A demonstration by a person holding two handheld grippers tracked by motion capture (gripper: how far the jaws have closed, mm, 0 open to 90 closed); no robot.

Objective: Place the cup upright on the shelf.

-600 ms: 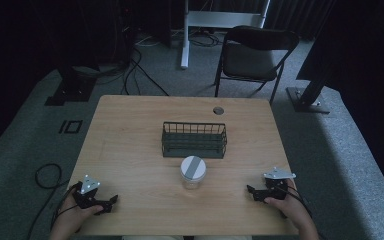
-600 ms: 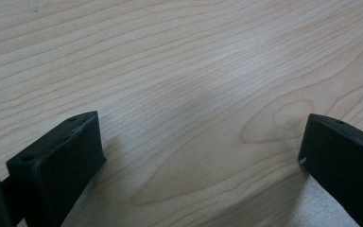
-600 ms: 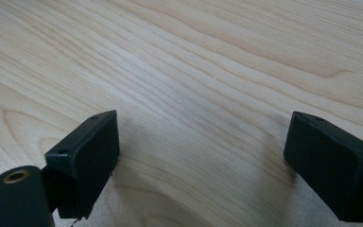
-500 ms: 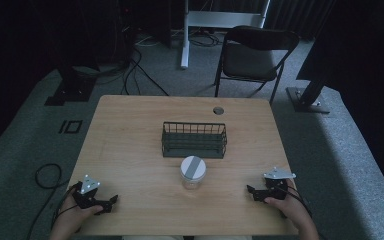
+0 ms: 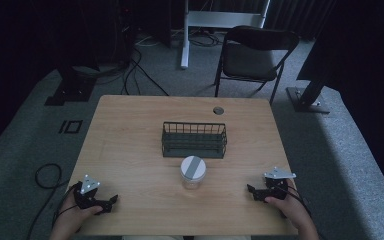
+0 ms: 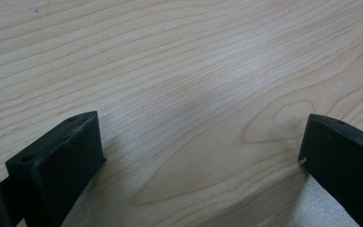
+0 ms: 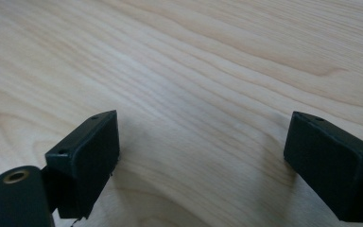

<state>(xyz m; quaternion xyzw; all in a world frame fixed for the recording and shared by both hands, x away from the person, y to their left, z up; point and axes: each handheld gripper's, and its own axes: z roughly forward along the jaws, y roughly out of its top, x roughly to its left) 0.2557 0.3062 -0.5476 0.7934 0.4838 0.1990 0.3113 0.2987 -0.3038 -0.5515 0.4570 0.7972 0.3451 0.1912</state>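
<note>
From high above the near edge we look forward and down over the whole table [image 5: 130,145]. Each gripper view sits close over bare wood at a near corner, sharing that tabletop.

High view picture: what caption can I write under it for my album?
Two hand-held grippers, left gripper and right gripper, rest open on a wooden table near a lidded jar and wire basket.

We see a dim, murky room around the evenly lit worktop [image 5: 130,145]; close up, soft shadows pool beneath slightly blurred jaws.
</note>
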